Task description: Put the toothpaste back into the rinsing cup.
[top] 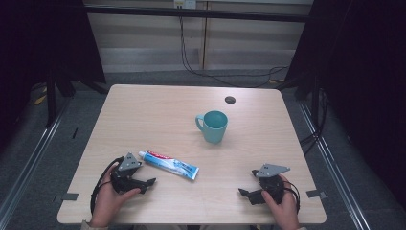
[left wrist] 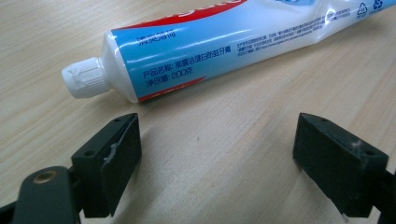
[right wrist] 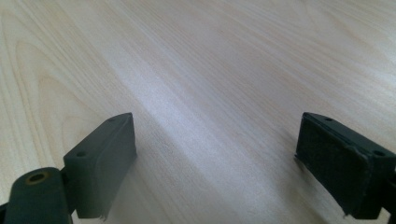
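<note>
pale wood-grain rectangular table [top: 143, 115], bare over most of its top, with a small dark round grommet [top: 230, 99] near the far edge. teal ceramic mug [top: 212, 126] upright right of centre, handle turned toward the left, well apart from both hands. white, blue and red plastic toothpaste tube [top: 168, 164] flat on the wood at the near left, lying on a slant, white ribbed cap [left wrist: 84, 77] toward the left end and crimped end toward the middle of the table. left gripper [top: 149, 182], black with a grey three-cornered plate, held low over the near left edge just beside the tube, tips aimed toward it; in the left gripper view, jaws spread wide with only bare wood between them, tube [left wrist: 224, 42] lying crosswise just beyond the tips, not touched. right gripper [top: 243, 193], same build, held low at the near right corner, well apart from tube and mug; in the right gripper view, jaws spread wide, nothing between them but plain tabletop [right wrist: 210, 70].
</note>
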Demonstrator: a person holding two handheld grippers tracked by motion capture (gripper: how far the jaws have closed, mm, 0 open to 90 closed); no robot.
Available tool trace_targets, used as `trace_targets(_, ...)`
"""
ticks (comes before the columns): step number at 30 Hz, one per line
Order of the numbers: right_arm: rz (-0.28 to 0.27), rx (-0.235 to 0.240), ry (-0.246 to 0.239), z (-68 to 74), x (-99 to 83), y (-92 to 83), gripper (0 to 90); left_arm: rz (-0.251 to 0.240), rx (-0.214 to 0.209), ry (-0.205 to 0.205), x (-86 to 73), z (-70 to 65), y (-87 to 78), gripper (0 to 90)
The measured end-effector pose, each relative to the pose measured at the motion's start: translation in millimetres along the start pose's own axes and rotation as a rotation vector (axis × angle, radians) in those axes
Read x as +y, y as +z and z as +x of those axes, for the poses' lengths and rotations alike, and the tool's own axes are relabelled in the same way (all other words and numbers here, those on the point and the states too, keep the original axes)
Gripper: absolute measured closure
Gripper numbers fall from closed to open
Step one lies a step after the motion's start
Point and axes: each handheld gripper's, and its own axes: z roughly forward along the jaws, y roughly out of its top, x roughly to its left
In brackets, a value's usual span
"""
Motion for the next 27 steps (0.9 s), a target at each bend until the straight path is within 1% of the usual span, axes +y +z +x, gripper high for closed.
trace_targets(6,0.0,0.0,0.0,0.0,0.0,0.0,11.4,0.0,0.0,-0.001,0.0,0.0,0.0,15.2)
trace_targets(7,0.0,0.0,0.0,0.0,0.0,0.0,11.4,-0.002,0.001,-0.009,0.0,-0.3,0.3,15.2)
trace_targets(14,0.002,-0.001,0.003,0.3,-0.2,-0.3,11.4,-0.001,0.003,-0.01,0.2,0.1,0.5,15.0)
trace_targets(16,0.002,0.0,0.003,0.3,-0.1,-0.3,11.4,0.003,0.011,-0.003,0.2,0.4,-0.4,15.8)
trace_targets(17,0.002,0.0,0.003,0.3,-0.1,-0.3,11.4,0.022,0.015,-0.008,1.8,0.3,-2.0,16.6)
trace_targets(18,0.002,0.0,0.003,0.3,-0.1,-0.3,11.4,0.022,0.015,-0.008,1.8,0.3,-2.0,17.8)
trace_targets(19,0.002,0.0,0.003,0.3,-0.1,-0.3,11.4,0.066,0.015,-0.017,4.9,0.6,-5.1,19.1)
trace_targets(20,0.002,0.0,0.003,0.3,-0.1,-0.3,11.4,0.066,0.015,-0.017,4.9,0.6,-5.1,20.5)
trace_targets(21,0.001,0.0,0.003,0.3,-0.1,-0.3,11.4,0.109,0.015,0.0,8.0,1.6,-8.5,21.8)
trace_targets(22,0.002,0.0,0.003,0.3,-0.1,-0.3,11.4,0.122,0.014,0.005,9.3,2.0,-9.6,22.7)
trace_targets(23,0.002,0.0,0.003,0.2,-0.1,-0.3,11.4,0.135,0.017,0.02,11.4,3.0,-11.1,23.0)
trace_targets(24,0.002,0.0,0.003,0.2,-0.1,-0.3,11.4,0.135,0.017,0.02,11.4,3.0,-11.1,23.0)
trace_targets(25,0.002,0.0,0.003,0.2,-0.1,-0.3,11.4,0.162,0.015,0.042,15.7,4.5,-15.0,23.2)
trace_targets(27,0.002,0.0,0.003,0.3,-0.1,-0.3,11.4,0.168,0.015,0.044,18.0,5.2,-17.1,23.4)
